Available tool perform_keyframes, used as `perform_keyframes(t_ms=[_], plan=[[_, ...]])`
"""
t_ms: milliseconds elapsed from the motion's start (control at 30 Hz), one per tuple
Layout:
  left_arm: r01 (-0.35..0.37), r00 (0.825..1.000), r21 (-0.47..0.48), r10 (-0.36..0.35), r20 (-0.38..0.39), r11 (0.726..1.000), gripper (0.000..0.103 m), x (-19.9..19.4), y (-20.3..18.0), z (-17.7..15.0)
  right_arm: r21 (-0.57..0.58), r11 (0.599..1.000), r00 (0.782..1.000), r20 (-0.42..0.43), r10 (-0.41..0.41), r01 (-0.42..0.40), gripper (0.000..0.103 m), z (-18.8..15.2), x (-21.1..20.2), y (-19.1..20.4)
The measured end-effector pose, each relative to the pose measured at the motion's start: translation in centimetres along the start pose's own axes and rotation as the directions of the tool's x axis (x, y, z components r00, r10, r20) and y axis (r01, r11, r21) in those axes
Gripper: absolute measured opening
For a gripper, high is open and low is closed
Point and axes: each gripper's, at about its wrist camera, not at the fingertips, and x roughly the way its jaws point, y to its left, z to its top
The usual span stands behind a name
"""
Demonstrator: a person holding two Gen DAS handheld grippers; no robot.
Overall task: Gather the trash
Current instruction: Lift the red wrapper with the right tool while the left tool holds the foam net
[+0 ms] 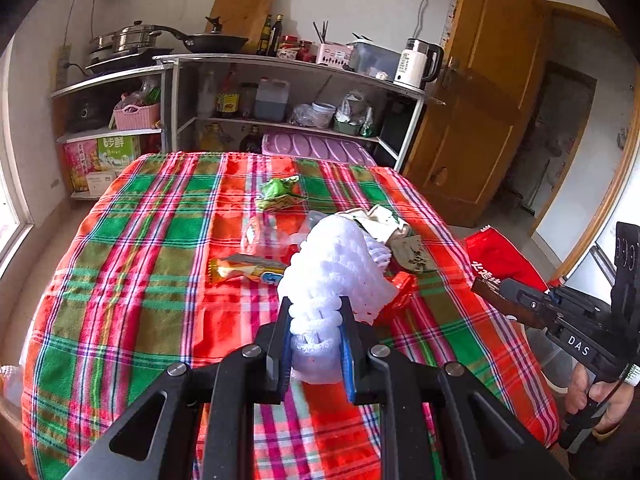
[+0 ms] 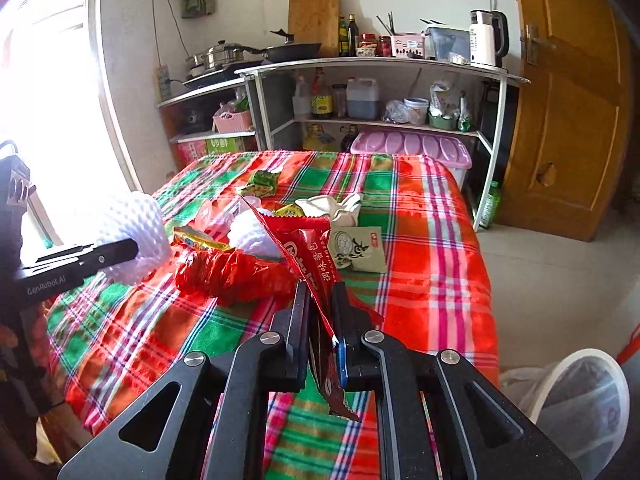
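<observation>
My left gripper (image 1: 315,318) is shut on a white foam fruit net (image 1: 336,268) and holds it above the plaid table; the net also shows in the right wrist view (image 2: 134,236). My right gripper (image 2: 320,300) is shut on a red seasoning wrapper (image 2: 304,248), also seen at the right of the left wrist view (image 1: 496,256). On the table lie a green wrapper (image 1: 278,192), a yellow-orange wrapper (image 1: 244,270), clear plastic (image 1: 264,236), a crumpled red wrapper (image 2: 232,272), a beige packet (image 2: 358,250), a second foam net (image 2: 250,234) and a white crumpled bag (image 2: 332,206).
The table has a red-green plaid cloth (image 1: 132,280). A bin with a white liner (image 2: 580,400) stands on the floor right of the table. Metal kitchen shelves (image 1: 288,92) stand behind the table, and a wooden door (image 1: 480,92) is at the right.
</observation>
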Motion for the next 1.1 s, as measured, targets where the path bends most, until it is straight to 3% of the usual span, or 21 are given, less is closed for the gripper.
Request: perform_keyframes(t_ms=[200,633,1100], plan=[[0.009,1.0,0.01,-0.009,0.005,1.0,0.02,0.1,-1.7,-0.2,-0.005,1.0,1.0,-0.004,-0.021,0.021,0.011,-0.2,0.1,-0.5],[-0.005,0.999,-0.015,0.005,-0.032,1.0,0.02,1.2,-0.4,-1.4,-0.045,0.998,0.991,-0.132,0.029,-0.035,0.012,-2.2,5.6,1.8],[0.001,0.999,-0.023,-0.002,-0.041,1.0,0.02,1.9,-0.1,-1.4,-0.062,0.997,0.993,-0.11,0.038,-0.045,0.015,-1.6,5.6,2.4]])
